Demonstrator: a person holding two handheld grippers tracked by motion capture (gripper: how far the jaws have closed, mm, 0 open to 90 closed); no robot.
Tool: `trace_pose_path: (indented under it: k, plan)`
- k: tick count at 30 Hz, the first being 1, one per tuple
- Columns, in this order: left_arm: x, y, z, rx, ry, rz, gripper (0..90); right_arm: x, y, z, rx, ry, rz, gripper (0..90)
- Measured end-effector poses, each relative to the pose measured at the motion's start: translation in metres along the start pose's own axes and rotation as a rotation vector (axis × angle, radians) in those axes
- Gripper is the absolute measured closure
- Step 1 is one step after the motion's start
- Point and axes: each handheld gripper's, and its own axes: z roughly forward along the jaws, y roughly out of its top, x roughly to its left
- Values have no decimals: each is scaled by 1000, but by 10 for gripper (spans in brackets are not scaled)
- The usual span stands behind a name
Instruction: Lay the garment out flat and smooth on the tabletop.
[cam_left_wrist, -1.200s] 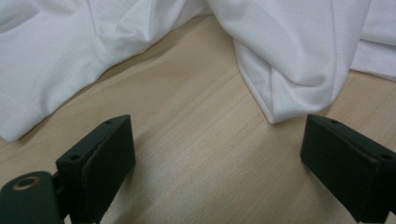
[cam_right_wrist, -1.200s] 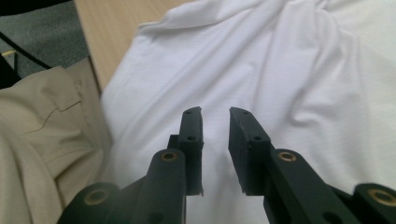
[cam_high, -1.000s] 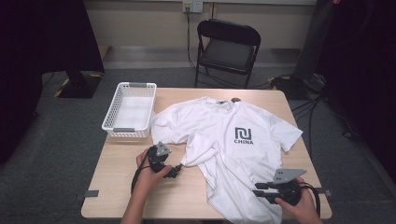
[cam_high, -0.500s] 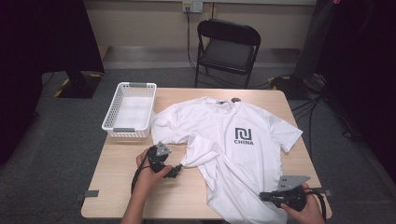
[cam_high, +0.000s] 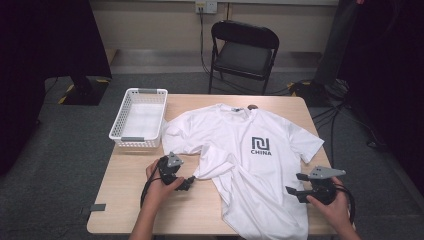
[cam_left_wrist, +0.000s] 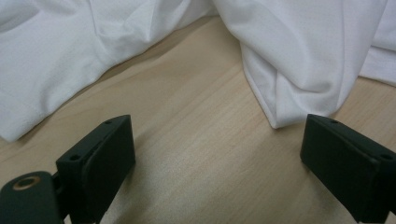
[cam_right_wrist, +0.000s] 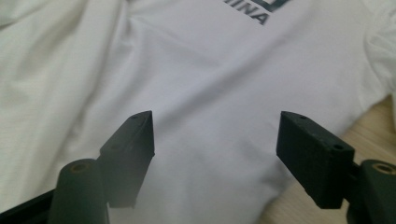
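A white T-shirt (cam_high: 250, 165) with a dark "CHINA" logo (cam_high: 261, 145) lies face up on the wooden table (cam_high: 125, 192); its left side is folded and bunched. My left gripper (cam_high: 189, 181) rests on the table beside that bunched fold. Its jaws stand wide apart over bare wood in the left gripper view (cam_left_wrist: 219, 126), with a shirt fold (cam_left_wrist: 289, 93) just ahead of one jaw. My right gripper (cam_high: 295, 184) hovers at the shirt's lower right side. Its jaws have just been opening and stand open above the cloth (cam_right_wrist: 215, 116), pinching nothing.
A white plastic basket (cam_high: 137, 117) sits at the table's far left corner, touching the shirt's sleeve. Beyond the far edge stands a black folding chair (cam_high: 245, 50). Cables lie on the floor at the right (cam_high: 330, 95). Bare wood shows at the front left.
The right gripper was shut at the shirt's lower hem, then opened and shifted right and away from the front edge. The left gripper has stayed put.
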Motion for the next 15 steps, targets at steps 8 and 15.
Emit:
trace_pose_path:
  k: [8,15]
  plan:
    - [0,0,0,0,0,-1,96,-18,-11,10,45,-34,40,161]
    - [0,0,0,0,0,0,96,-19,-14,11,33,-33,31,124]
